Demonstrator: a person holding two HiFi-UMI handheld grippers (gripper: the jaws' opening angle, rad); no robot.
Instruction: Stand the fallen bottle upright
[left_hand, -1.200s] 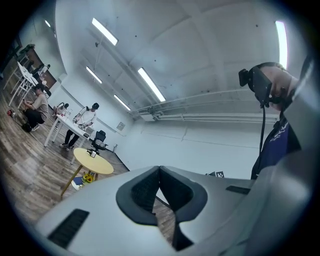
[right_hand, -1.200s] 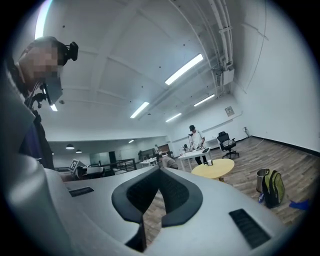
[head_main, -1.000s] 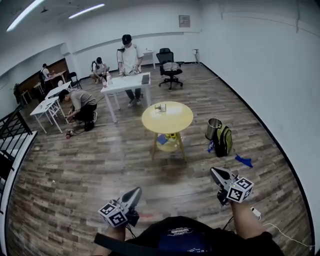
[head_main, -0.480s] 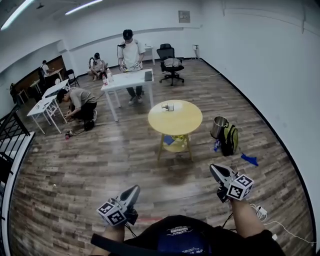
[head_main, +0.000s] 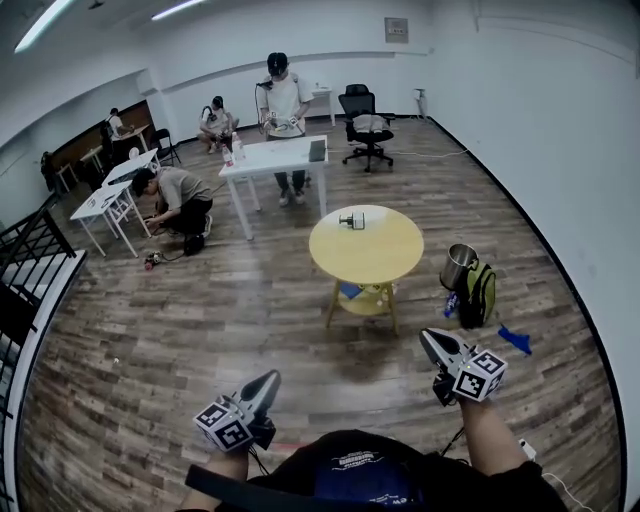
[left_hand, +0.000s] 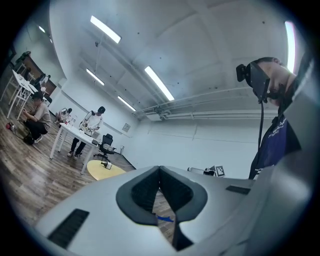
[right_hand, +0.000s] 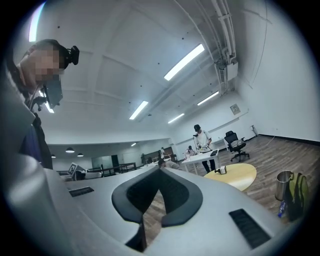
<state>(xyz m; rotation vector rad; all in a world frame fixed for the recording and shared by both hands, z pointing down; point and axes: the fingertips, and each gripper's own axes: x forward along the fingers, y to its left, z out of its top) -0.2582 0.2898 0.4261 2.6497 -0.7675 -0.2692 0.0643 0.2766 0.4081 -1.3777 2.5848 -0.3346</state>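
Note:
A small bottle-like object (head_main: 351, 220) lies on its side on the far part of the round yellow table (head_main: 375, 255), some way ahead of me. It also shows as a small thing in the left gripper view (left_hand: 106, 165) and in the right gripper view (right_hand: 220, 170). My left gripper (head_main: 272, 380) is held level at the lower left, its jaws shut and empty. My right gripper (head_main: 428, 338) is held level at the lower right, also shut with nothing in it. Both are well short of the table, over the wooden floor.
A metal bin (head_main: 458, 266) and a green backpack (head_main: 478, 293) stand right of the yellow table, with a blue scrap (head_main: 515, 339) on the floor. Behind it are a white table (head_main: 272, 158) with a standing person (head_main: 284, 100), an office chair (head_main: 366, 127), and a crouching person (head_main: 175, 195).
The yellow table and the room have drawn nearer and shifted right in the head view as I walk forward. Both grippers keep their pose, shut and empty.

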